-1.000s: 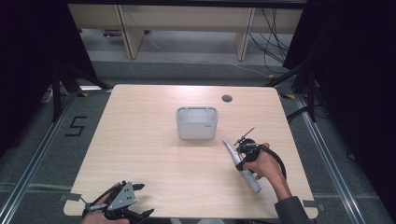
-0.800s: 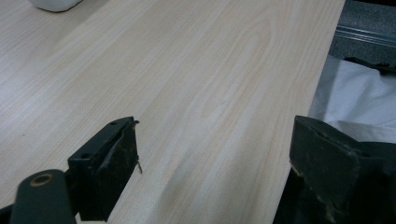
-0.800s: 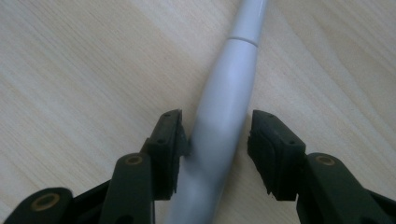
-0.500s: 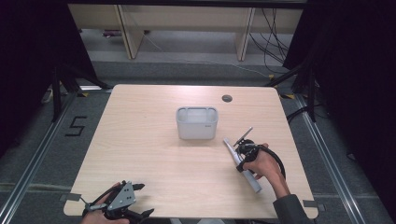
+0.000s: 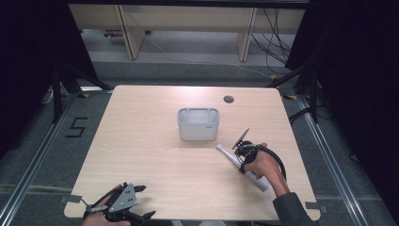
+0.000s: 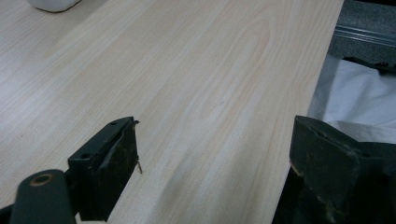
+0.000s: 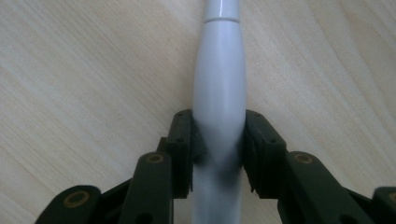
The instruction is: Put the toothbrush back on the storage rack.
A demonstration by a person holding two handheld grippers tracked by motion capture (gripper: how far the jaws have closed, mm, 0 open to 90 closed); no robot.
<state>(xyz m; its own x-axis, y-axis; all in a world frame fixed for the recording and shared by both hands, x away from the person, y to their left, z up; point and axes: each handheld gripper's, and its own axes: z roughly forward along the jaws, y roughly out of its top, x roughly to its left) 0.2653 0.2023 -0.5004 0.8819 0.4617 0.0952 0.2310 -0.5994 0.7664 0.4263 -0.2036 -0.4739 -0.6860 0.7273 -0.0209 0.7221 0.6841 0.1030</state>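
A long white handle lies flat on the wooden table, right of centre, pointing toward a white rectangular container. My right gripper is shut on this handle. In the right gripper view the two black jaws press both sides of the handle, with the right gripper low over the tabletop. My left gripper sits at the table's front left edge, held in a hand, open with nothing in it. In the left gripper view the left gripper has its jaws wide apart over bare wood, and the container's corner shows far off.
A small round cable hole sits near the table's far right edge. The table's front edge runs just beside my left gripper, with white cloth beyond it. Shelf legs and cables stand on the floor behind the table.
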